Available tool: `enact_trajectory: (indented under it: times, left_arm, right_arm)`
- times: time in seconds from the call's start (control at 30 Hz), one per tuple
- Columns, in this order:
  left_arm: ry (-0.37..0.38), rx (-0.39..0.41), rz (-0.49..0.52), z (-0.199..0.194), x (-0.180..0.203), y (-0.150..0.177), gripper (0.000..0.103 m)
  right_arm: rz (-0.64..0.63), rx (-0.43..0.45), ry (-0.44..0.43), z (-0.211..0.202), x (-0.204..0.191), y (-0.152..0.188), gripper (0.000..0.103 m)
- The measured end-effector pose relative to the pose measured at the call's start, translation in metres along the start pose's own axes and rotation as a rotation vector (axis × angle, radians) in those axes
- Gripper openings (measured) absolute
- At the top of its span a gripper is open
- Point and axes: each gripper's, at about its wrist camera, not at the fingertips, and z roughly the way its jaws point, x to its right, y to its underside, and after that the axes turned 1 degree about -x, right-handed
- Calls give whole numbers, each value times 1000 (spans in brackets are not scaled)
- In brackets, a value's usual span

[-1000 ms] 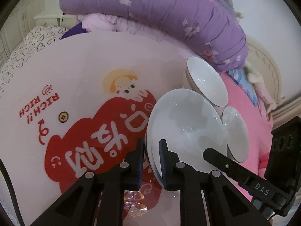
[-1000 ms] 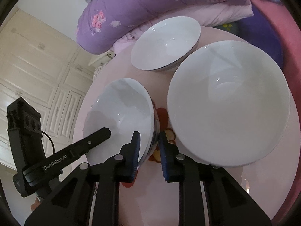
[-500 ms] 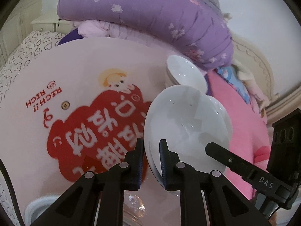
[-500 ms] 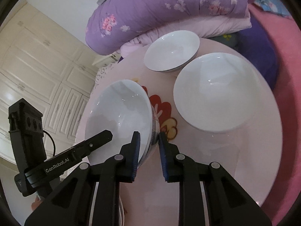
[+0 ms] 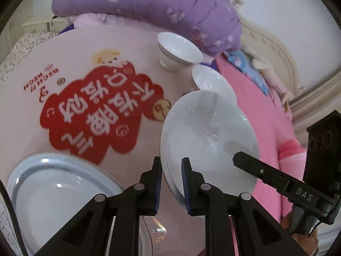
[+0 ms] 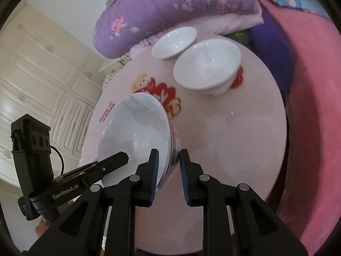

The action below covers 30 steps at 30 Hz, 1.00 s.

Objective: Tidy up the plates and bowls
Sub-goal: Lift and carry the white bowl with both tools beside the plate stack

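Both grippers pinch the same large white bowl (image 5: 210,132), one on each side of its rim, and it hangs tilted above the worktop (image 5: 70,49).

Left gripper (image 5: 171,179): fingers clamped on the bowl's near-left rim, one pad inside and one outside. The right gripper's finger shows in this view reaching onto the bowl from the lower right.

Right gripper (image 6: 168,175): fingers clamped on the opposite rim, wall between the pads. The bowl (image 6: 136,136) sits left of centre in this view, and the left gripper's finger overlaps its lower left edge. The bowl's outside wall shows some red print near the rim.

Worktop is round, pink, with a big red cartoon graphic (image 5: 100,111) and "RICH" lettering.

On it:
- small white bowl (image 6: 174,42) at the far edge, upright, next to the purple quilt (image 6: 177,6)
- medium white bowl (image 6: 206,64) just in front of it, upright; from the right view their rims overlap, and I can't tell if they touch
- pale blue-rimmed plate (image 5: 57,194) at the near left in the left view, flat on the worktop, well apart from the two bowls
- something clear and glassy (image 5: 157,232) below the left fingers, too hidden to identify

Pink blanket (image 5: 262,115) lies along the right of the worktop. White panelled wardrobe (image 6: 42,81) is at the left in the right view.
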Motion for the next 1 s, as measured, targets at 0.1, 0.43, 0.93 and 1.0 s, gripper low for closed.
enact_trajectory:
  times: [0.1, 0.43, 0.93, 1.0]
  left_arm:
    - [1, -10, 7, -1, 6, 10, 14]
    - [-5, -63, 12, 13, 15, 35, 14]
    - [-21, -89, 15, 36, 26, 40, 16]
    - [-23, -87, 18, 36, 27, 40, 17]
  right_arm:
    - [6, -12, 5, -2, 1, 10, 20]
    - [29, -39, 21, -3, 14, 32, 20]
    - [46, -65, 42, 8, 29, 37, 20]
    - [47, -67, 43, 9, 29, 37, 21]
